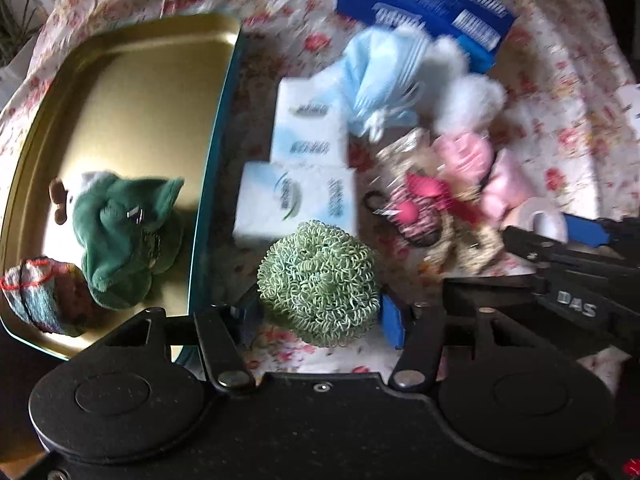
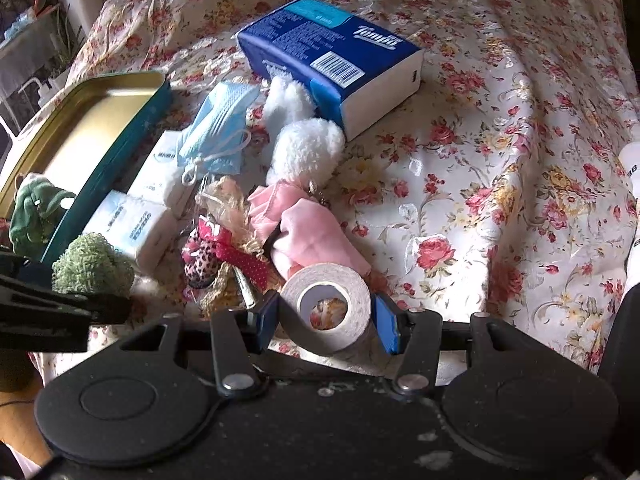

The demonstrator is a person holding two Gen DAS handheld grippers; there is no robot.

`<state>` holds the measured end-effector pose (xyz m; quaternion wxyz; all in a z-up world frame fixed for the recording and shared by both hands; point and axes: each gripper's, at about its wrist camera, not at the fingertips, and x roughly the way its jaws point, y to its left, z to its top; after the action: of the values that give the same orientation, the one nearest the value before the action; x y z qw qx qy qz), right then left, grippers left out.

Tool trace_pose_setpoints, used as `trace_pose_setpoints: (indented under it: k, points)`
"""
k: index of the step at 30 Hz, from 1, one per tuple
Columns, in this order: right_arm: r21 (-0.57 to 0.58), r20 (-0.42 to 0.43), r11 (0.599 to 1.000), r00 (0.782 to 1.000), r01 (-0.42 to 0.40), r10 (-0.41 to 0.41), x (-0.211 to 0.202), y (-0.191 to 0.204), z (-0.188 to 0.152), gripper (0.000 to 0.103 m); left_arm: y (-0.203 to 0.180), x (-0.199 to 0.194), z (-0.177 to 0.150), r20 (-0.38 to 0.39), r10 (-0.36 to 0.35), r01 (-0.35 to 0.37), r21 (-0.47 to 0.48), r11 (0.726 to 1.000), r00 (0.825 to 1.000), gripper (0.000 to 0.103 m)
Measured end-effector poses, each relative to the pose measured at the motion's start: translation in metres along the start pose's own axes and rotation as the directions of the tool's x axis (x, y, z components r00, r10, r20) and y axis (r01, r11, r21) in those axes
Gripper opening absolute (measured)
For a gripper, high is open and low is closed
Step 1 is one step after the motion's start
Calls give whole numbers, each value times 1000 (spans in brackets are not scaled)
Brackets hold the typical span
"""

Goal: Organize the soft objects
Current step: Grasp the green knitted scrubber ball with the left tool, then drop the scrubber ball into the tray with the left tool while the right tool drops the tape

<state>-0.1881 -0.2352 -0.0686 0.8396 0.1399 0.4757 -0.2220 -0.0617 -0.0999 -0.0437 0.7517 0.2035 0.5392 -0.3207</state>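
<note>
My left gripper is shut on a green mesh scrubber, held above the floral cloth beside the gold tin tray; the scrubber also shows in the right wrist view. A green plush toy and a knitted pouch lie in the tray. My right gripper is shut on a white tape roll. In a pile between them lie two white tissue packs, a blue face mask, a white fluffy toy, pink cloth and a leopard-print bow.
A large blue tissue pack lies at the back of the pile. The floral cloth spreads wide to the right. A white bottle stands at the right edge. Plants and a white frame sit beyond the far left corner.
</note>
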Motion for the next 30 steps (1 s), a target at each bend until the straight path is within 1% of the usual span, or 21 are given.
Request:
trace_pose_setpoints:
  k: [4,6,9,13,16,19,21,24,25,28,30]
  points:
    - [30,35,1000,999,-5,4,-6,-5,1,50,-2,-22,1,71,-32,30,27,999,997,56]
    - [48,50,999,999,-9,6,-10,-8,2,50,2,-34,4,98,-52,50,18,999,994,56]
    - [72,63,997,998,-4,-1,-13,-9,4,50,15,-48,11,134,-62,67,-32,997,989,56]
    - [93,60,996,998,15,-21,-18,-6,7,50,42,-61,15,154,-19,39,-124,991,988,56]
    - [101,43,995,999,12,-16,-21,2,9,50,67,-65,20,150,-7,37,-195,980,989,56]
    - [95,27,995,1000,-5,2,-22,15,12,50,91,-70,25,140,1,35,-253,967,990,56]
    - [72,31,997,999,-11,9,-26,27,18,50,106,-74,31,145,11,30,-280,960,989,56]
    - [31,54,999,998,-22,20,-36,49,32,50,125,-81,39,162,56,-5,-302,953,985,56]
    - [18,63,999,998,-32,31,-40,57,37,50,132,-83,41,171,74,-17,-315,949,982,56]
    - [-18,88,996,993,-82,84,-50,83,56,50,147,-83,44,172,86,-22,-340,940,981,56]
    - [-43,100,993,988,-110,114,-54,101,70,50,153,-81,47,173,110,-46,-336,941,979,56]
